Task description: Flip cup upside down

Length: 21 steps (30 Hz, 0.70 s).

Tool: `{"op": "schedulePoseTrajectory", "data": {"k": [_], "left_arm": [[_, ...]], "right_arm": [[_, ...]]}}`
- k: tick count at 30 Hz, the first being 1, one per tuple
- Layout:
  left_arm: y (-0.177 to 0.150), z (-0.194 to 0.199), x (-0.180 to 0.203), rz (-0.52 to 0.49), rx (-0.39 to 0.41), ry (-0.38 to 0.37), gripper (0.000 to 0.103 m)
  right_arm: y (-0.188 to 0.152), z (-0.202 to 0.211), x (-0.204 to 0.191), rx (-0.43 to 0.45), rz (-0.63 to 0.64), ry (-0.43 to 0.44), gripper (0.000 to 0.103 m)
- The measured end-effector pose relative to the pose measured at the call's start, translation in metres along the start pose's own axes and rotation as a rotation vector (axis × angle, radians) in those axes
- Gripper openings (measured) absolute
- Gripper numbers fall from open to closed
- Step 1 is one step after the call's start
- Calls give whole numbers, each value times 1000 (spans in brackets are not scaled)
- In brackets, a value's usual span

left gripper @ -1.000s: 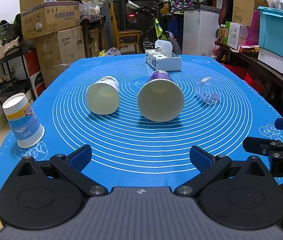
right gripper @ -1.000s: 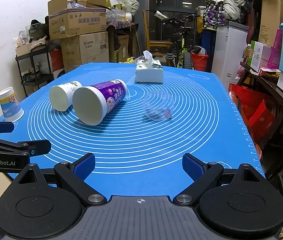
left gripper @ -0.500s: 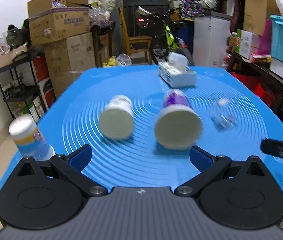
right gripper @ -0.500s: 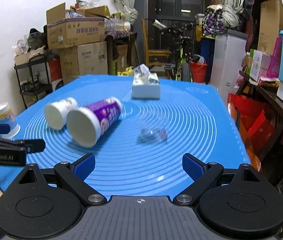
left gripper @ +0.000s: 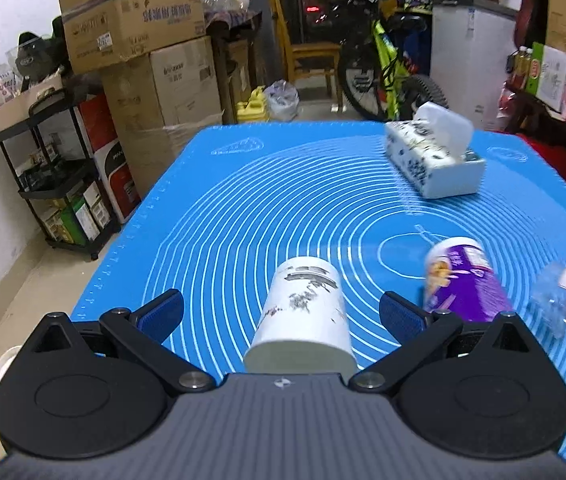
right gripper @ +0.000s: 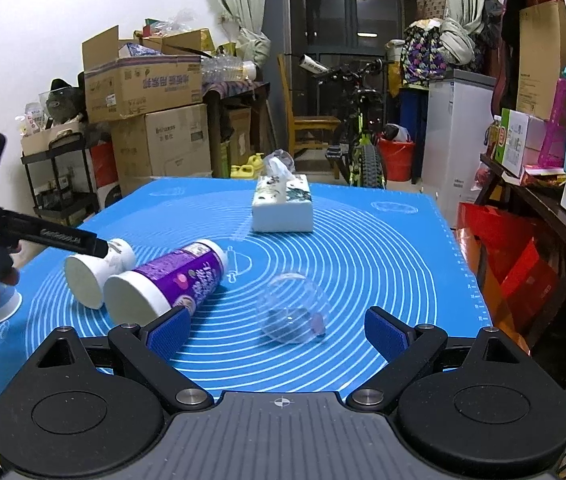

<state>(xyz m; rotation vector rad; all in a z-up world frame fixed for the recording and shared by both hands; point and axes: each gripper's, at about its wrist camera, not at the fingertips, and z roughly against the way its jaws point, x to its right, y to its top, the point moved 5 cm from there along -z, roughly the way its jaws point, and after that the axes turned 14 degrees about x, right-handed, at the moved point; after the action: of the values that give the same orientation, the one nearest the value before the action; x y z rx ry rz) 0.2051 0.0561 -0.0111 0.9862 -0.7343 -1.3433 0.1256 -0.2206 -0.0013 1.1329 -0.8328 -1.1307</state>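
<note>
A white paper cup (left gripper: pixel 303 316) lies on its side on the blue mat (left gripper: pixel 283 200), its mouth toward me, between the open fingers of my left gripper (left gripper: pixel 281 312). It also shows in the right wrist view (right gripper: pixel 97 276), with the left gripper's finger (right gripper: pixel 67 238) over it. A purple cup (right gripper: pixel 171 282) lies on its side beside it. A clear plastic cup (right gripper: pixel 293 308) lies on its side in front of my open, empty right gripper (right gripper: pixel 279 330).
A tissue box (right gripper: pixel 283 202) stands at the far middle of the mat. A small printed cup (right gripper: pixel 1 306) stands upside down at the mat's left edge. Cardboard boxes, a shelf, a bicycle and a fridge stand beyond the table.
My left gripper has moved forward and down, so the white cup now lies between its fingers. My right gripper has moved forward toward the clear cup.
</note>
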Motion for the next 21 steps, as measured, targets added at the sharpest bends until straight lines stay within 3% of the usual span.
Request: {"op": "schedulePoseTrajectory", "data": {"k": [7,8,10,12,16,21], "left_arm": [[-14,-28,-2,81,-121,-53,101],[-16,-29,-4,96,-128,-51,97],[-20,-30,-5,88,-143,-48,70],[-22,-29,-8,87,-156,-58,64],[-16,-21,-15,100,-135,-35,56],[0,8,-15,112,-74,-28,55]], "right_arm": [[-7,-6,10,-16,-10,-14,94],[-7,-6,11,-17,-10,-15,94],[-7,-6,11,-16,-10,-18,94],[-7,-5,12,-14,-10,-21,94],[-6,-3,14,-11,-13,-26,94],[-4,3,10,-5,-7,-19,94]]}}
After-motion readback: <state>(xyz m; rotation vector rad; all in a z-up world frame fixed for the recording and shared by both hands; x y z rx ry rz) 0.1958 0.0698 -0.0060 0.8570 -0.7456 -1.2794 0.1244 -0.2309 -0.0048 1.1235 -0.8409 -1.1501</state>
